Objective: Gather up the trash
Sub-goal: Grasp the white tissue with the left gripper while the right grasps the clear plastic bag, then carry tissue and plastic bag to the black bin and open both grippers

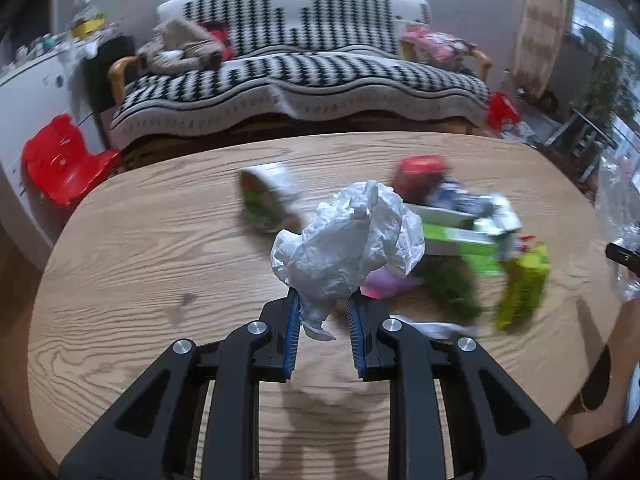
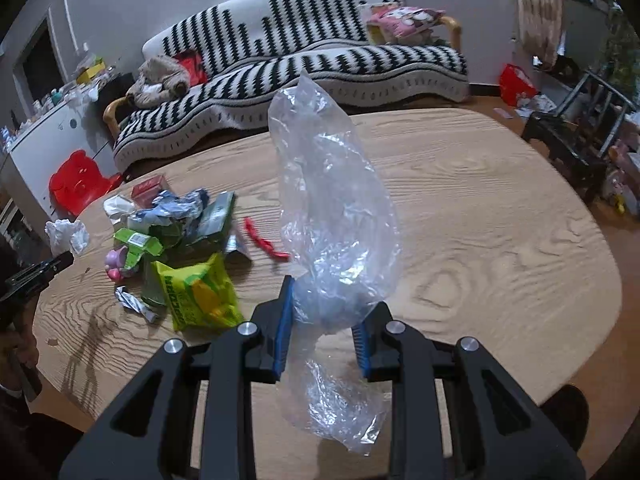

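— What is the left gripper carrying?

— A crumpled tissue, pinched by its lower tail between narrow jaws, sticking up ahead of the fingertips, clear of the table. It's looking light and soft, likely to tear.

— And the right gripper?

— It's gripping a clear bag mid-length. Flimsy, probably slippery; bunching the film is the safer hold. Remaining wrappers are lying to its left.

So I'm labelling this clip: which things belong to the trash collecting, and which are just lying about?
Job:
- crumpled white tissue, in left gripper
- clear plastic bag, in right gripper
- yellow-green snack wrapper
- red wrapper strip

Lying about:
- black-and-white striped sofa
- red plastic stool
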`<move>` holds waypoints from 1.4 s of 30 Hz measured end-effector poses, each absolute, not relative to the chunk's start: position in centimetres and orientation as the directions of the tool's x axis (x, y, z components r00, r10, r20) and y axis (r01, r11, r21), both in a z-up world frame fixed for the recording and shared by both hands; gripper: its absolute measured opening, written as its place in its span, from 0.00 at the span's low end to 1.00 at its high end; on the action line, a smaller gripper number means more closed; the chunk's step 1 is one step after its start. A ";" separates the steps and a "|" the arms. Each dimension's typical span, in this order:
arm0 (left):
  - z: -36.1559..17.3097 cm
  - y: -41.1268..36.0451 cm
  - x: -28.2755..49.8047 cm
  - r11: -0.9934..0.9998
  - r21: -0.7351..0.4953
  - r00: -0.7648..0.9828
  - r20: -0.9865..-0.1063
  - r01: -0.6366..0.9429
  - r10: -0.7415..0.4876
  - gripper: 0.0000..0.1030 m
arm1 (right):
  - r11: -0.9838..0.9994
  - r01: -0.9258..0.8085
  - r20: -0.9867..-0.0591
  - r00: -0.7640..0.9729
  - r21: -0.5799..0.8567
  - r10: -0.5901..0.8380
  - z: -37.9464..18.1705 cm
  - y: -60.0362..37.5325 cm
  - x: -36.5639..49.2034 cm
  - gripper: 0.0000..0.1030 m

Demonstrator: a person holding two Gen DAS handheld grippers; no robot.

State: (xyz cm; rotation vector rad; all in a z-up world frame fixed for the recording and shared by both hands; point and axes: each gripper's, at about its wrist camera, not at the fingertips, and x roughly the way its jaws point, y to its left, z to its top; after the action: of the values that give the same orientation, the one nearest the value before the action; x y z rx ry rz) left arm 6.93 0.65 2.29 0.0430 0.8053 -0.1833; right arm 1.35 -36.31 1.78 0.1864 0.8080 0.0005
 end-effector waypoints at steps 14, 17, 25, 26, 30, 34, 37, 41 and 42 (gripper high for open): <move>2.9 -27.3 -1.6 0.723 -0.106 0.476 -0.686 0.683 -0.550 0.20 | 0.883 0.449 -0.719 0.658 0.139 -0.221 0.6 -54.0 -13.5 0.26; 1.5 -33.1 -4.2 0.633 -0.120 0.390 -0.695 0.765 -0.604 0.20 | 0.833 0.531 -0.742 0.620 0.157 -0.256 -0.6 -57.9 -17.1 0.26; -5.6 -46.1 -8.9 0.423 -0.277 0.072 -0.760 0.863 -0.646 0.20 | 0.698 0.685 -0.891 0.427 0.208 -0.154 -7.4 -65.2 -22.2 0.26; -7.2 -47.5 -9.1 0.420 -0.291 0.044 -0.776 0.860 -0.629 0.20 | 0.686 0.694 -0.900 0.414 0.216 -0.135 -8.2 -65.8 -22.5 0.26; -11.2 -51.5 -9.9 0.410 -0.306 -0.009 -0.811 0.859 -0.585 0.20 | 0.652 0.723 -0.922 0.375 0.227 -0.095 -10.0 -67.9 -23.6 0.26; -12.8 -54.7 -10.3 0.400 -0.313 -0.032 -0.820 0.862 -0.572 0.20 | 0.631 0.739 -0.926 0.369 0.237 -0.084 -10.3 -68.6 -24.7 0.26; -13.4 -55.3 -10.4 0.396 -0.318 -0.042 -0.821 0.861 -0.569 0.21 | 0.626 0.742 -0.926 0.368 0.241 -0.081 -10.4 -68.5 -24.6 0.26; -13.7 -55.2 -11.0 0.396 -0.321 -0.052 -0.828 0.860 -0.558 0.21 | 0.617 0.749 -0.927 0.365 0.239 -0.083 -10.4 -68.6 -24.0 0.26; -13.5 -55.0 -10.4 0.400 -0.320 -0.053 -0.832 0.859 -0.553 0.22 | 0.614 0.753 -0.929 0.359 0.234 -0.087 -10.5 -68.7 -23.8 0.27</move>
State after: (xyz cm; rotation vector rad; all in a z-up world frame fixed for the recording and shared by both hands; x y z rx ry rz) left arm -10.44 -54.98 -13.50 0.3451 1.1258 -1.1849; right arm -23.83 -68.65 -10.52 0.7396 1.0751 -0.6103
